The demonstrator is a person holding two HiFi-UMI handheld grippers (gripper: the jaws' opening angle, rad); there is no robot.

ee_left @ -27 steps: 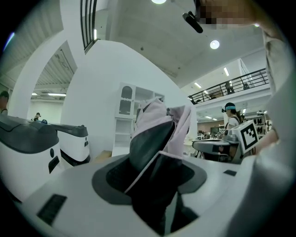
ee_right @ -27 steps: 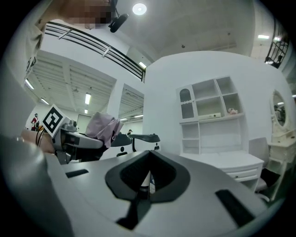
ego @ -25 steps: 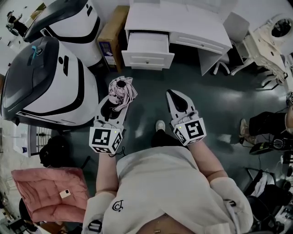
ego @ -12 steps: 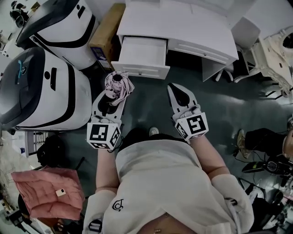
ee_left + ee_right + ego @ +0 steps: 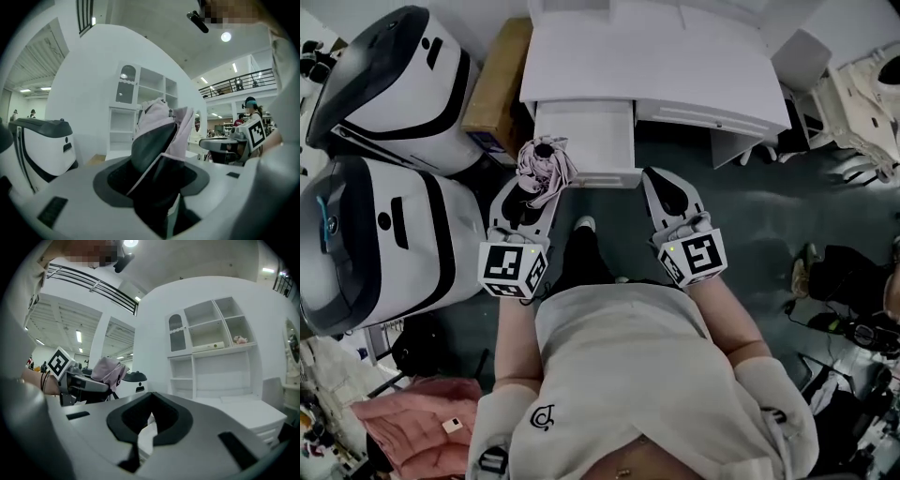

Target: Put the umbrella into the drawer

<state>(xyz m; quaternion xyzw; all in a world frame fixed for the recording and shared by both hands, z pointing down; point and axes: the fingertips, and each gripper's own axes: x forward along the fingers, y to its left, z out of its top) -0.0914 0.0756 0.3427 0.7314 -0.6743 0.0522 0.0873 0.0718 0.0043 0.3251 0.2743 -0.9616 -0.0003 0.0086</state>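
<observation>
Bunching in pale pink folds, the umbrella [image 5: 546, 167] sits clamped in left gripper [image 5: 534, 191] jaws; right gripper [image 5: 652, 180] jaws closed, empty.

Folded pink umbrella [image 5: 542, 173] points toward the open white drawer [image 5: 584, 139].

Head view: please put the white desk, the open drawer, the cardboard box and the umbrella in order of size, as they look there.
1. white desk, largest
2. open drawer and cardboard box: they look alike, so not ranked
3. umbrella, smallest, even though it is nearer the camera
</observation>
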